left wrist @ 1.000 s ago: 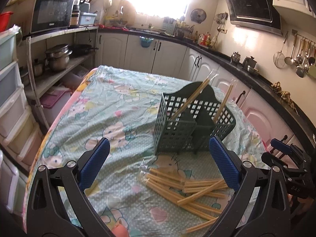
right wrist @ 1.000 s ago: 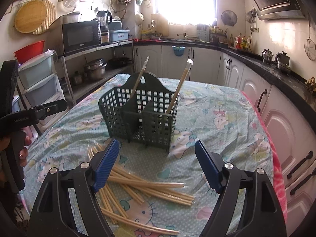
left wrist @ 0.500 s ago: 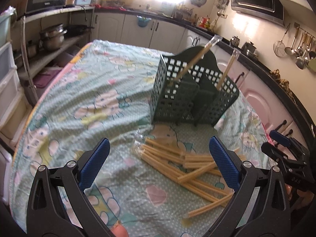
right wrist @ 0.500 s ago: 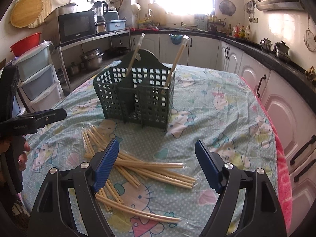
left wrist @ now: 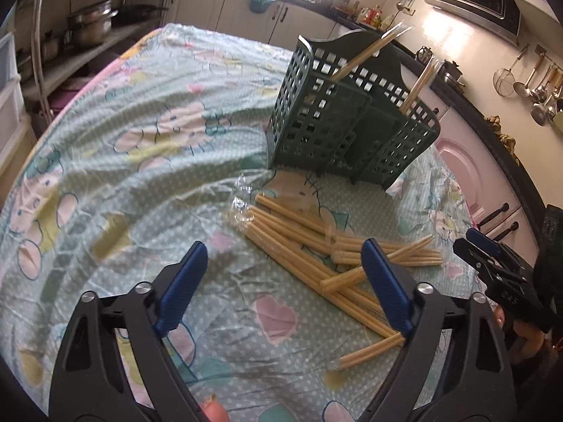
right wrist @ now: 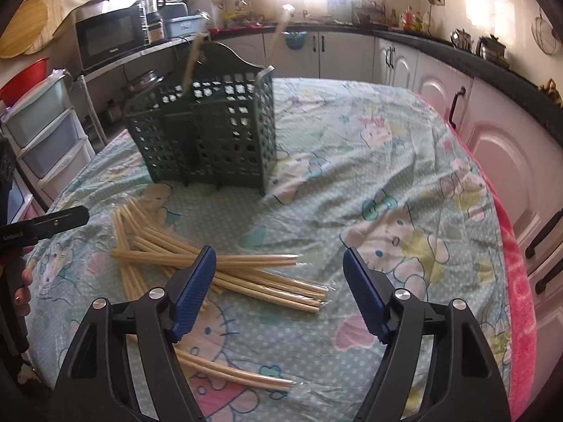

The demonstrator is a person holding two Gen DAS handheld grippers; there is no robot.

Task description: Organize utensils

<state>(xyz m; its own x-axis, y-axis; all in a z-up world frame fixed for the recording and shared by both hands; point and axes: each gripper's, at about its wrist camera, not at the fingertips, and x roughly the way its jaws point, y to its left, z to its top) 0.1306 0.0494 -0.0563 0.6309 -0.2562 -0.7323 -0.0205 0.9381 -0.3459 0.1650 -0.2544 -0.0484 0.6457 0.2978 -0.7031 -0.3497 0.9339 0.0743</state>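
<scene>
Chopsticks: pale wrapped pairs (left wrist: pixel 316 253) lie loose and crossed on the cloth, lower centre of both views; two more already stand in the holder
Holder: green lattice caddy (left wrist: pixel 337 119) upright on the table, upper centre-right in my left view, upper left of centre in my right view; well apart from both grippers
Surface: patterned tablecloth (right wrist: pixel 404 193), creased, no other clutter near the pile
Left gripper: my left gripper (left wrist: pixel 281 281) hangs above the near edge of the pile; jaws have just been closing a little, but they are wide apart with nothing between the pads
Right gripper: my right gripper (right wrist: pixel 278 288) hangs over the tip end of the pile; jaws have also just narrowed slightly, wide and empty, left pad just over the topmost sticks
Step in hand: approach to the pile, judged as the pick of the next stick; most of the task is left
Next move: I judge each gripper must single out one stick and close across its width
Risk: crossed sticks and slippery clear wrappers may let two lift together
</scene>
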